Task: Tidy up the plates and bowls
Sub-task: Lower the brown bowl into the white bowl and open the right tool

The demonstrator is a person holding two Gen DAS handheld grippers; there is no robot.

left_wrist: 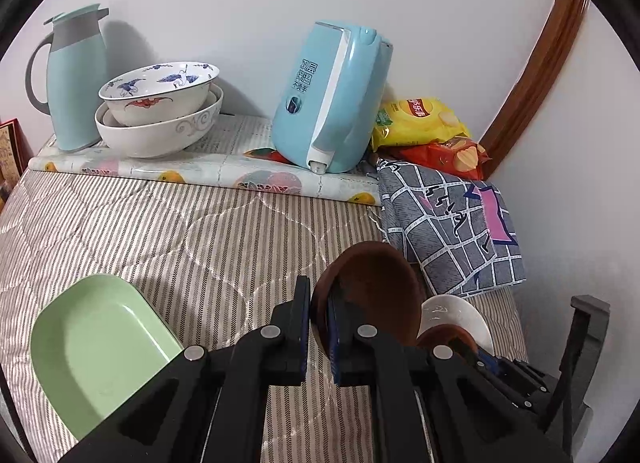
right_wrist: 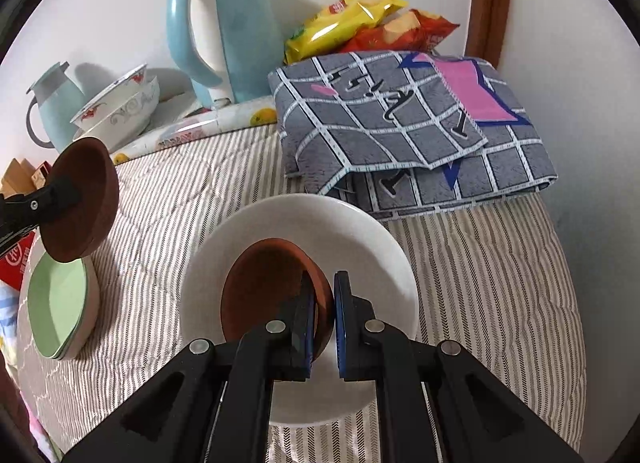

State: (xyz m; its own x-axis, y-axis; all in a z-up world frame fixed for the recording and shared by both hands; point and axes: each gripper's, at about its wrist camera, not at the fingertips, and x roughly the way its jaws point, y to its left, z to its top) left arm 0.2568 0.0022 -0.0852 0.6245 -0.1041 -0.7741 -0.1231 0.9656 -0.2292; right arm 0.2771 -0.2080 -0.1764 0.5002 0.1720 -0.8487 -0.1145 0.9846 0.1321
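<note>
striped quilt (right_wrist: 208, 191) under plates and bowls, white wall behind.

left gripper (left_wrist: 319, 327) clamped on the rim of a brown bowl (left_wrist: 372, 287), held tilted in the air above the green plate (left_wrist: 96, 347). right gripper (right_wrist: 324, 315) pinching the rim of a second brown bowl (right_wrist: 264, 291), sitting inside the white plate (right_wrist: 360, 239) just before the grey checked cloth (right_wrist: 400, 119).

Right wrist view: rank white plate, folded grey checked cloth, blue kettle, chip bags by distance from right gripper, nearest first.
From the right gripper:
1. White plate, directly under and ahead of the fingers.
2. Folded grey checked cloth, ahead and to the right, on the striped cover.
3. Blue kettle and chip bags, both by the back wall, kettle left, bags right; too close to call.
</note>
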